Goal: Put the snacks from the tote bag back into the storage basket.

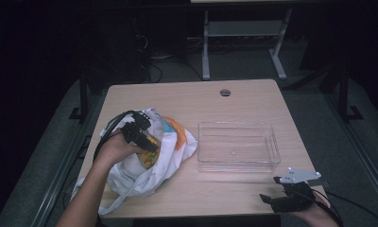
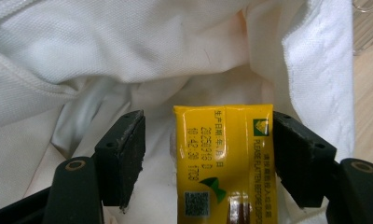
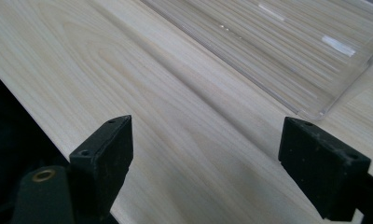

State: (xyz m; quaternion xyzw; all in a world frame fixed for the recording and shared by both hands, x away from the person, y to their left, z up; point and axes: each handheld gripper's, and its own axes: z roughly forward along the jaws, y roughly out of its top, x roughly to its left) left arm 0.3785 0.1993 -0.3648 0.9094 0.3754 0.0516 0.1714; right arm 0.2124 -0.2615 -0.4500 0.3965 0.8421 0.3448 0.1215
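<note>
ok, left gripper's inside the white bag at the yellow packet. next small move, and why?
Probably close the left gripper on the yellow packet. In the left gripper view the packet lies between the jaws inside the white bag: one pad is against its edge, the other stands off with a gap, so nothing grips it yet.

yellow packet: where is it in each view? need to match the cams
High view: the yellow packet sits left of centre, inside the mouth of the white bag, under the left gripper.
Left gripper view: lower centre, between that gripper's fingers, against the right one with a gap on the left.
Right gripper view: not in it.
Shared landmark: the clear tray, also at the right gripper view's top right.
</note>
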